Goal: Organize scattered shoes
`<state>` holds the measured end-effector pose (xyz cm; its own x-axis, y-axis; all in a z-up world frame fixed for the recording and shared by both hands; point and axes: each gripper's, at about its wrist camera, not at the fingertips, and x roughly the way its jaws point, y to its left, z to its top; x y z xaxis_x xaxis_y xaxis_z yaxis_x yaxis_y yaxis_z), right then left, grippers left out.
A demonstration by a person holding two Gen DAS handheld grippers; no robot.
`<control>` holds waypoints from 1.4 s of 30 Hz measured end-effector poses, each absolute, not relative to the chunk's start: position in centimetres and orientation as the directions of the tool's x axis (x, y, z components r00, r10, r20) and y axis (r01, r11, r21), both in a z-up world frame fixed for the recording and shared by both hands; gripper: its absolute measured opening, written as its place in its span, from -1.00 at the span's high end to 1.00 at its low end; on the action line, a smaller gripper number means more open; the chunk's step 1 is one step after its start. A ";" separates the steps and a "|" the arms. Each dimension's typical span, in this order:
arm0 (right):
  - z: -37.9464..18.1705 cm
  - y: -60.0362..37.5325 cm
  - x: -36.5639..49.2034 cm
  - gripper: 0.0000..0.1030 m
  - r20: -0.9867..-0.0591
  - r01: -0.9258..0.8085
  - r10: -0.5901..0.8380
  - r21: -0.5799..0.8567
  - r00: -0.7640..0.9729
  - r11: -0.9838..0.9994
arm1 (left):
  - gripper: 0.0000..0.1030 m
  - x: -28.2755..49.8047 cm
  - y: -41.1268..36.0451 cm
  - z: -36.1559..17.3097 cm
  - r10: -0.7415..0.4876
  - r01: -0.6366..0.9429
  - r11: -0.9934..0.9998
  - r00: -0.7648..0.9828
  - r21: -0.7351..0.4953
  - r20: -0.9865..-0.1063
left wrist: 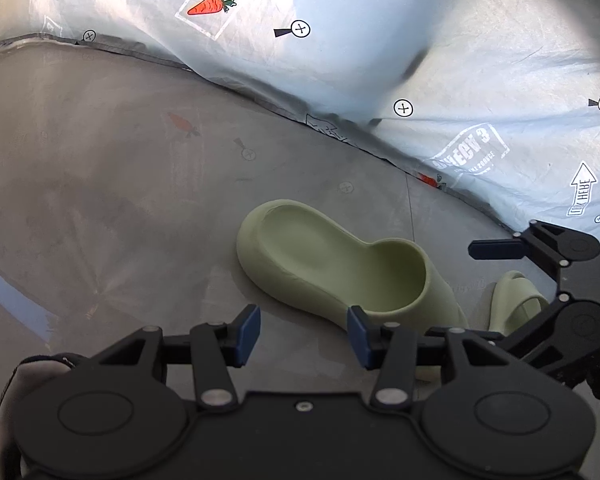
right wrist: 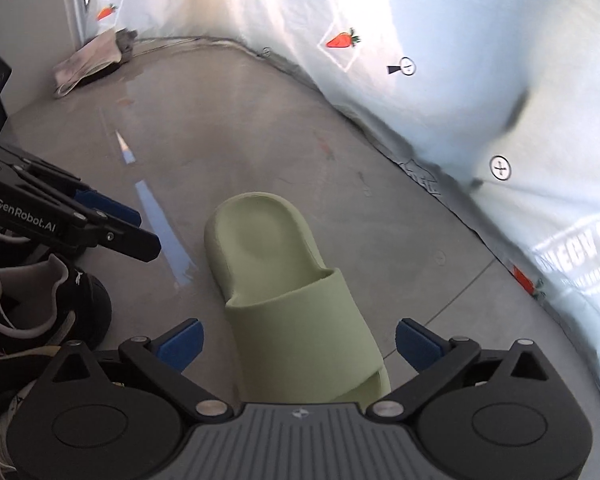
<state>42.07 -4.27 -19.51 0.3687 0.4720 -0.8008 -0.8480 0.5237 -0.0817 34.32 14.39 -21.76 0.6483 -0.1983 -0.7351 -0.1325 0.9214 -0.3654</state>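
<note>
A: So what's on the left side?

B: Black sneaker (right wrist: 48,304) with white trim sits on the floor (right wrist: 260,128) at the far left of the right wrist view, right under the left gripper (left wrist: 304,334). That gripper is spread wide with nothing in it, hovering just short of a green slide sandal (left wrist: 340,264).

A: And the right one?

B: Right gripper (right wrist: 298,346) is spread too, holding nothing, its blue fingers (right wrist: 416,346) on either side of the strap of another green slide (right wrist: 292,304). Can't tell if they're touching it. Both slides lie on the grey floor near a white printed sheet (left wrist: 380,40) with carrots on it. A crumpled cloth (right wrist: 88,60) sits off in the far corner.
</note>
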 end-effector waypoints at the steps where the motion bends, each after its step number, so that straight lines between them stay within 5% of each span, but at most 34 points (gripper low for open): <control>1: -20.2 -3.6 42.8 -0.98 -0.818 -0.870 0.471 -0.071 0.331 0.487 | 0.05 34.3 14.6 -21.7 -0.198 -0.138 0.919 0.650 -0.370 -0.734; 5: -22.9 -1.6 45.3 -0.97 -0.864 -0.904 0.436 -0.051 0.253 0.424 | 0.05 34.2 15.6 -21.6 -0.192 -0.167 0.906 0.656 -0.389 -0.730; 10: -23.4 -1.5 47.3 -0.90 -0.848 -0.804 0.456 0.060 0.272 0.592 | 0.05 34.1 16.6 -21.6 -0.186 -0.196 0.893 0.660 -0.406 -0.728; 15: -23.6 -2.9 48.6 -0.90 -0.826 -0.436 0.364 0.162 0.431 0.885 | 0.05 34.3 16.3 -21.5 -0.193 -0.183 0.896 0.659 -0.405 -0.727; 19: -23.8 -3.8 48.6 -0.89 -0.856 -0.062 0.097 0.076 0.507 0.995 | 0.05 34.0 16.1 -21.3 -0.200 -0.167 0.900 0.663 -0.403 -0.721; 27: -24.0 -5.8 44.0 -0.89 -0.871 0.197 -0.037 0.069 0.489 0.978 | 0.05 33.8 16.0 -21.3 -0.212 -0.153 0.900 0.666 -0.408 -0.715; 35: -24.3 -7.5 41.6 -0.94 -0.870 0.136 0.052 0.135 0.490 0.981 | 0.01 33.4 14.0 -19.6 -0.221 -0.077 0.928 0.673 -0.364 -0.706; 42: -19.9 -13.8 37.2 -0.94 -0.724 0.055 0.237 0.355 0.647 0.933 | -0.06 34.4 8.6 -18.0 -0.269 0.072 0.953 0.653 -0.295 -0.708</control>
